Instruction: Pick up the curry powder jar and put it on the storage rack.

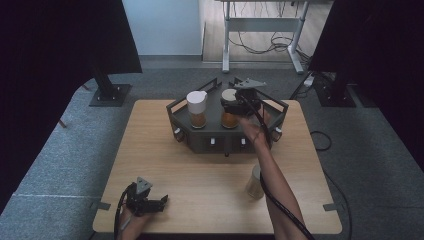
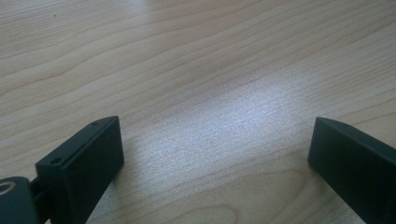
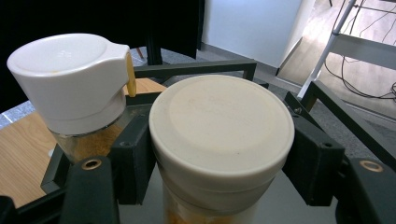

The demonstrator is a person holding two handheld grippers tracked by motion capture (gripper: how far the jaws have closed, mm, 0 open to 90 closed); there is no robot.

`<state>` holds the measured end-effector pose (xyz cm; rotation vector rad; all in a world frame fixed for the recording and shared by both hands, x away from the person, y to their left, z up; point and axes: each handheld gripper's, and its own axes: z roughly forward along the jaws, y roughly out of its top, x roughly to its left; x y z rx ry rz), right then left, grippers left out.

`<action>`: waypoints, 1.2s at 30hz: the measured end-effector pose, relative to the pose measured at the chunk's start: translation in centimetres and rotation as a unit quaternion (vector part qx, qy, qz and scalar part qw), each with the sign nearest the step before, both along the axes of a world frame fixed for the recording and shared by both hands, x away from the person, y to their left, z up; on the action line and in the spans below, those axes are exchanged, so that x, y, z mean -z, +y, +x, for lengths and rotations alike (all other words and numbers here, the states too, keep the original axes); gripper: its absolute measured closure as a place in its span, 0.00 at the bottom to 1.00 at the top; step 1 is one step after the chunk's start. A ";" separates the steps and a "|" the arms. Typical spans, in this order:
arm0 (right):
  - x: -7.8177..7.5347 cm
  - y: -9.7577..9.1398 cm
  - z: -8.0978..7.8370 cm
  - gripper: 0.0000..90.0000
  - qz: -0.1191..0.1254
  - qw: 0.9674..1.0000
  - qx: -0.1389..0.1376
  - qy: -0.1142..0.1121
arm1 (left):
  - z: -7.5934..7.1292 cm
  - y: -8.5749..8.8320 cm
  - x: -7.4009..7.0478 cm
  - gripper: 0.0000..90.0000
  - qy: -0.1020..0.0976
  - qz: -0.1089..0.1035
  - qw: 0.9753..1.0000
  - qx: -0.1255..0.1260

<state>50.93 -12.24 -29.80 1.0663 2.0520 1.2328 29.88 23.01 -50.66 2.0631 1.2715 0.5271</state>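
A lab or test room: black curtains point(image 1: 60, 40) flank a wooden tabletop point(image 1: 165, 165) on grey carpet point(image 1: 60, 150), with a metal desk frame point(image 1: 262, 25) and loose cables point(image 1: 260, 47) at the far side.

The high view is dim and a little soft; black drapes at its left and right edges swallow all detail, while the pale wall point(image 1: 165, 25) and floor at the top edge are the brightest parts. The worktop point(image 1: 165, 165) is evenly lit, with faint shadows lying close under the things near its far edge. In the left gripper view a broad whitish sheen lies across the wood grain and the black jaws are blurred at the bottom corners. In the right gripper view the cream lid point(image 3: 222, 123) is sharp and evenly lit, while the white cap point(image 3: 65, 77) is bright and slightly washed out; the background is softer.
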 end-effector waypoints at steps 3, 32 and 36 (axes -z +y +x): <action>0.0 0.0 0.0 0.36 0.003 1.000 -0.004 0.001 | 0.0 0.0 0.0 0.03 0.000 0.000 1.000 0.000; 0.8 -0.1 -0.1 0.03 0.014 1.000 -0.019 -0.006 | 0.0 0.0 0.0 0.03 -0.001 -0.001 1.000 0.000; 0.6 -0.4 -0.6 0.04 0.019 0.999 -0.024 -0.011 | 0.0 0.0 0.0 0.03 -0.001 -0.001 1.000 0.000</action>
